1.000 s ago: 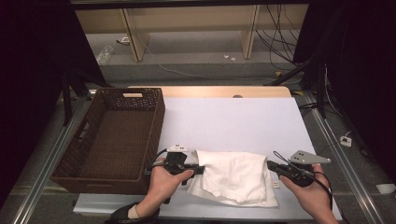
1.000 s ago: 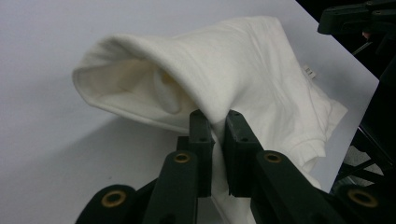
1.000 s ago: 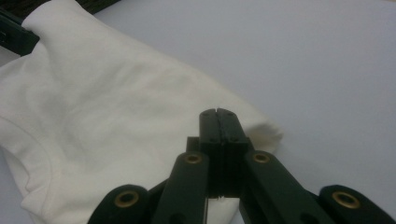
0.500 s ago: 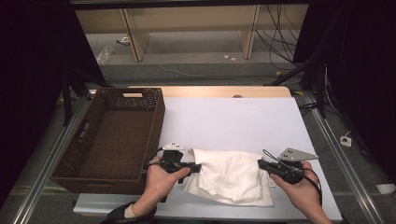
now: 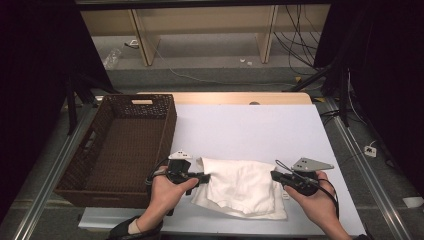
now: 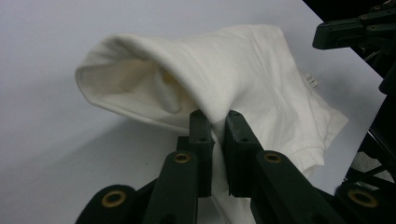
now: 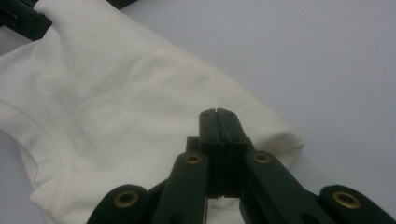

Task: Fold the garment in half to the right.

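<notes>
White garment (image 5: 242,187) lies folded at near edge of surface (image 5: 260,130), between both hands. Step in hand, by judgement: folding, both sides pinched. Next move likely calls for lifting both ends together, keeping cloth taut, folding over.
Left tongs (image 6: 215,122) nearly closed, clamping raised fold of cloth.
Right tongs (image 7: 218,113) fully closed at garment's right edge; cloth between pads, cannot tell.
Wicker basket (image 5: 100,135) at left edge, untouched.

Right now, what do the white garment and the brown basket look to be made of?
White garment: soft knit cotton-like fabric, matte; it folds and drapes limply, with a stitched hem and a small sewn tag. Brown basket: woven wicker or rattan by the look, dark brown and matte; its walls show a tight weave and a cut-out handle slot.
</notes>
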Motion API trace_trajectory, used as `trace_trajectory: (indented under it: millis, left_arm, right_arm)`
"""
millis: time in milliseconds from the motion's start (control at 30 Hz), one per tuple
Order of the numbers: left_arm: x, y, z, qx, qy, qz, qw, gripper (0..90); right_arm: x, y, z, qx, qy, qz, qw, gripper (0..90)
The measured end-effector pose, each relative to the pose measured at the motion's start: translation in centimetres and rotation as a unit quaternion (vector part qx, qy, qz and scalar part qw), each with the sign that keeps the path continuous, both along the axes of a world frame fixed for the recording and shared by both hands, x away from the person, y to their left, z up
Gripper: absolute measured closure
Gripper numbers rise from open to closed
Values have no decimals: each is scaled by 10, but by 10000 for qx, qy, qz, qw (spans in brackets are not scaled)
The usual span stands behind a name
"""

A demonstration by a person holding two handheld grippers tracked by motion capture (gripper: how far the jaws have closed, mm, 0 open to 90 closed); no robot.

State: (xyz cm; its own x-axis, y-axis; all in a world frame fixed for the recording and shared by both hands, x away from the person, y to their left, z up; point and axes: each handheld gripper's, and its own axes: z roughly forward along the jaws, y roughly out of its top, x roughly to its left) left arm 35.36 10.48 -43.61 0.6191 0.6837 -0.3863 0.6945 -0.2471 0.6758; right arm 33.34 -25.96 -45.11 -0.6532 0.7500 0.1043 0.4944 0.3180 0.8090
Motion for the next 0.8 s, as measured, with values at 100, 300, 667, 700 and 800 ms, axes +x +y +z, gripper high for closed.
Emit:
trace_trajectory:
  millis: [100, 300, 667, 700, 800]
  left_arm:
    - [0, 2, 1, -5, -8, 25, 10000, 824]
    - [1, 6, 2, -48, -7, 67, 10000, 824]
    - [0, 9, 4, -4, -40, 81, 10000, 824]
    - [0, 9, 4, 1, -42, 79, 10000, 824]
    - [0, 10, 4, -10, -41, 98, 9999, 824]
  right_arm:
    - [2, 6, 0, -17, 16, 50, 10000, 900]
    - [6, 17, -1, -5, 19, 144, 9999, 900]
    - [11, 34, -2, -2, 45, 270, 9996, 900]
    - [12, 37, -2, 10, 47, 289, 9996, 900]
    - [13, 44, -4, 3, 71, 371, 9993, 900]
